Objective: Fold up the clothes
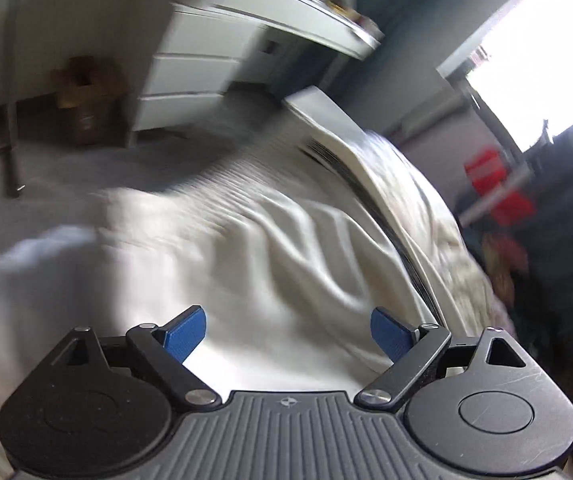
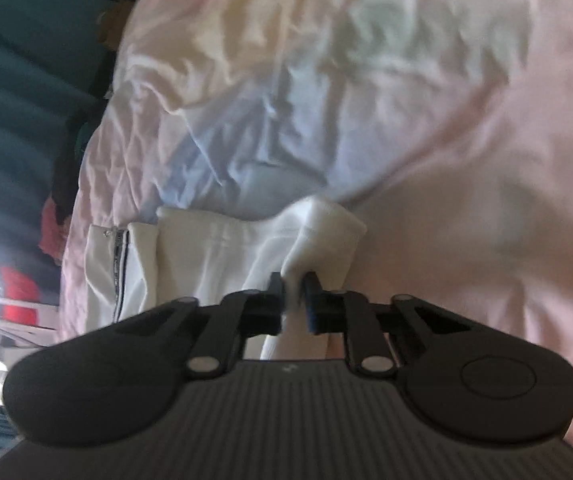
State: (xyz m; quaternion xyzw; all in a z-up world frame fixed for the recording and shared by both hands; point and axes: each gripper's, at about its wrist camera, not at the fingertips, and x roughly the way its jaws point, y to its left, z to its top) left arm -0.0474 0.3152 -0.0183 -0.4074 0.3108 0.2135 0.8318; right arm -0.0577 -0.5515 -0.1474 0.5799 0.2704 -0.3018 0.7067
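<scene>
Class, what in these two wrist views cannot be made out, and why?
- Left wrist view: items on the white desk are smeared by motion blur.
- Right wrist view: the white zipped garment's near edge is hidden behind the right gripper.
- Its full shape is cut off.

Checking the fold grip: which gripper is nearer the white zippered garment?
Right. The right gripper is shut on the white zippered garment's edge; the left gripper hangs open above rumpled cloth, gripping nothing.
</scene>
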